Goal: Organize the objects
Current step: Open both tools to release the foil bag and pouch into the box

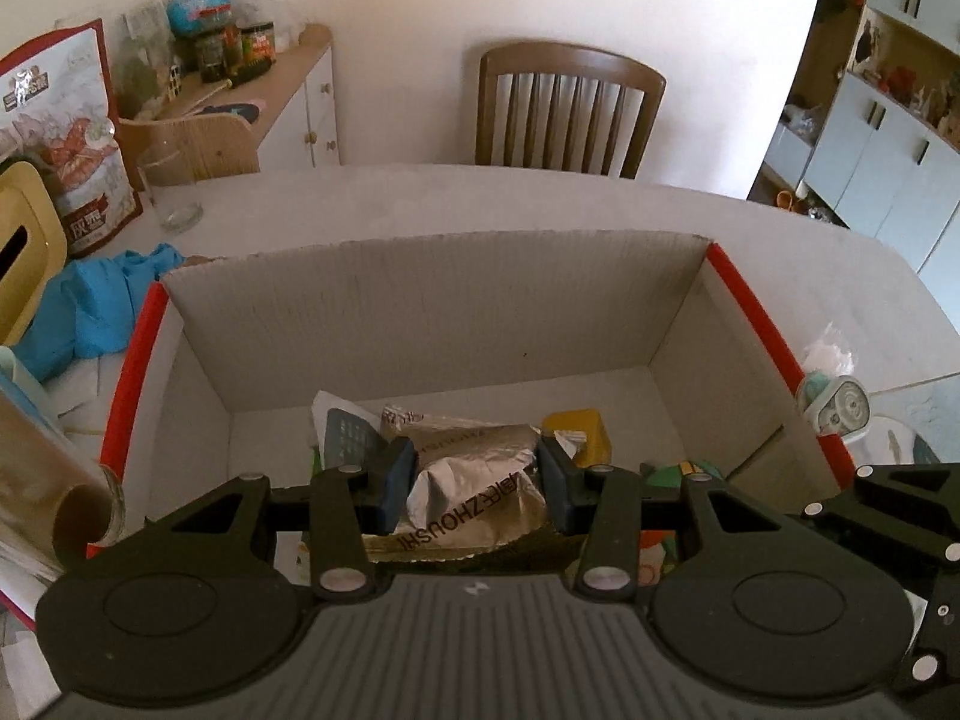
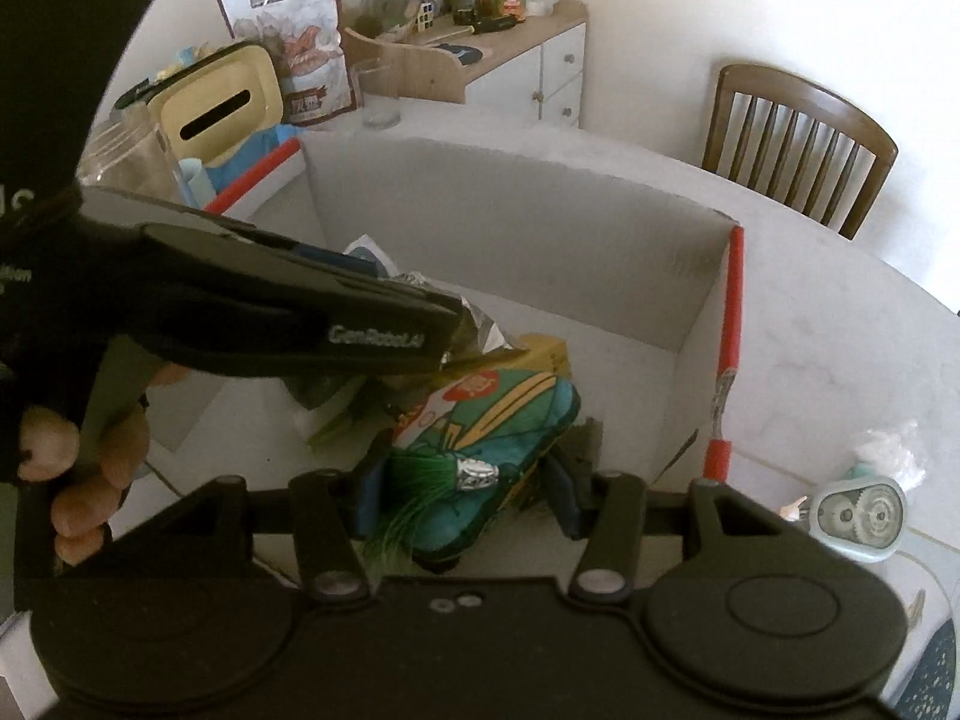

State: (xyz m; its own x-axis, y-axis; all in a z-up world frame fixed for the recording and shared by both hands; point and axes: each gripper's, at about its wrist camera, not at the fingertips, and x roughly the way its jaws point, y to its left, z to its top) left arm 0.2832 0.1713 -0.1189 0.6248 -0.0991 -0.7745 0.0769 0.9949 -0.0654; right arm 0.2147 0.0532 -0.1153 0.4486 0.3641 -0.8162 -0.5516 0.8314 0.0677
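Note:
An open cardboard box (image 1: 432,312) with red outer edges sits on the white table, with several packets in it. My left gripper (image 1: 477,483) is lowered into the box, shut on a crinkled silver foil packet (image 1: 480,456). Behind the packet lie a yellow item (image 1: 576,429) and a white paper with a grey pad (image 1: 348,432). My right gripper (image 2: 465,492) is inside the same box (image 2: 510,210), shut on a teal and green snack bag (image 2: 510,420) with a green tassel (image 2: 420,480) across it. A person's hand (image 2: 90,468) holds the left gripper's handle.
Left of the box lie a blue cloth (image 1: 90,306), a yellow tissue box (image 1: 24,240), a drinking glass (image 1: 171,192), a printed snack pouch (image 1: 72,138) and a paper roll (image 1: 54,480). A small teal gadget (image 2: 858,516) sits right of the box. A wooden chair (image 1: 564,108) stands beyond the table.

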